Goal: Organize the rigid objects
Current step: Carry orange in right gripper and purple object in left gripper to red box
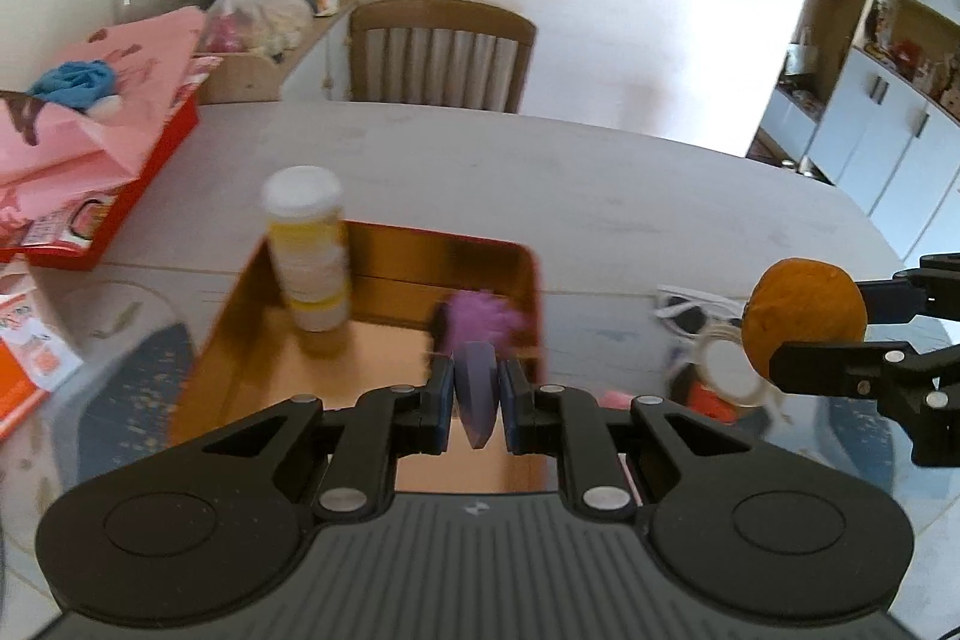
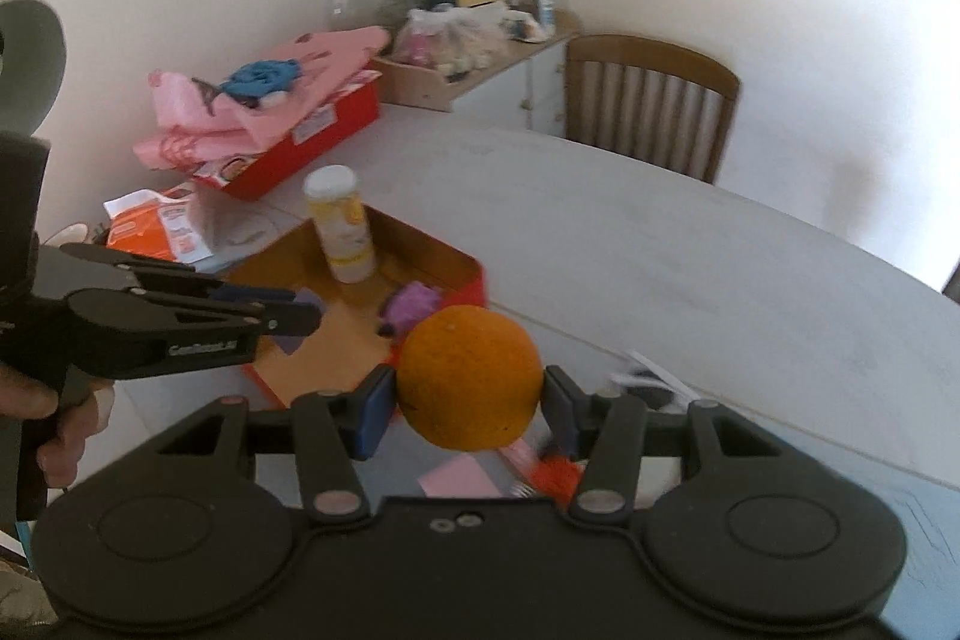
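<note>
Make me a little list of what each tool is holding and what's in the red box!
left tool: shut on a flat purple piece, held over the box
right tool: shut on an orange ball, held beside the box
red box: open, on the table
inside the box: a white-capped bottle standing upright, and a fuzzy purple thing
still outside: sunglasses on the table

Bright daylight, motion blur, fisheye-warped edges.
</note>
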`<state>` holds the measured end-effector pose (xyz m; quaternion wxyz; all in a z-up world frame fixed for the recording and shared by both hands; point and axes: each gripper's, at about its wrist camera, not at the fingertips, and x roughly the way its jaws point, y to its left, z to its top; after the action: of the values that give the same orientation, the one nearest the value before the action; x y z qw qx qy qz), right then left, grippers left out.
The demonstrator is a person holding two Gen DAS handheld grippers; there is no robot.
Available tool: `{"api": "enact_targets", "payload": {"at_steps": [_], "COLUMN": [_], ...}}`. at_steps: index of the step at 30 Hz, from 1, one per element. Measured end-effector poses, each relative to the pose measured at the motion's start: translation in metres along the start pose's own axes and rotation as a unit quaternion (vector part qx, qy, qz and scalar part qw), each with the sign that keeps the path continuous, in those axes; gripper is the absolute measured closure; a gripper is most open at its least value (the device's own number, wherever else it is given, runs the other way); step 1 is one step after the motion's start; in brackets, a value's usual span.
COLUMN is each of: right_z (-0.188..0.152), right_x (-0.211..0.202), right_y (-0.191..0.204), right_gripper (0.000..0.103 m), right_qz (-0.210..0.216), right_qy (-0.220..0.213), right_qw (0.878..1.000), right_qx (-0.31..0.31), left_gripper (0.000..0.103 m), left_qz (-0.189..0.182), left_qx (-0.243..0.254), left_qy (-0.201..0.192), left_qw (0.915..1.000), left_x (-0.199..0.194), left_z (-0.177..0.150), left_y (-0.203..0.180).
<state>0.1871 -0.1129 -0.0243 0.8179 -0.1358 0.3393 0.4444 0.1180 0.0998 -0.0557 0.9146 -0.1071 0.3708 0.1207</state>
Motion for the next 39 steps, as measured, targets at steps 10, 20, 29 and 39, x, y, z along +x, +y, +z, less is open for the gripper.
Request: {"api": "enact_targets", "payload": {"at_steps": [10,20,29,39], "right_z": [0.041,0.070,0.073,0.068], "right_x": [0.076,0.149,0.188,0.208], "right_y": [0.039,0.059,0.066,0.068], "right_gripper": [0.051,0.051,0.051,0.051], "right_qz": [0.000,0.005,0.001,-0.009], "right_qy": [0.022,0.060,0.089,0.114], "right_qw": [0.999,0.996,0.992,0.990], "right_qx": [-0.039,-0.071,-0.092,-0.083], "left_gripper": [0.087,0.087,0.087,0.087], "left_qz": [0.017,0.015,0.016,0.012], "left_qx": [-0.009,0.034,0.047,0.050], "left_qy": [0.030,0.039,0.052,0.057], "left_qw": [0.9994,0.9985,0.9974,0.9971], "left_x": [0.031,0.053,0.074,0.086], "left_z": [0.002,-0.002,-0.002,0.000], "left_y": [0.061,0.075,0.084,0.088]}}
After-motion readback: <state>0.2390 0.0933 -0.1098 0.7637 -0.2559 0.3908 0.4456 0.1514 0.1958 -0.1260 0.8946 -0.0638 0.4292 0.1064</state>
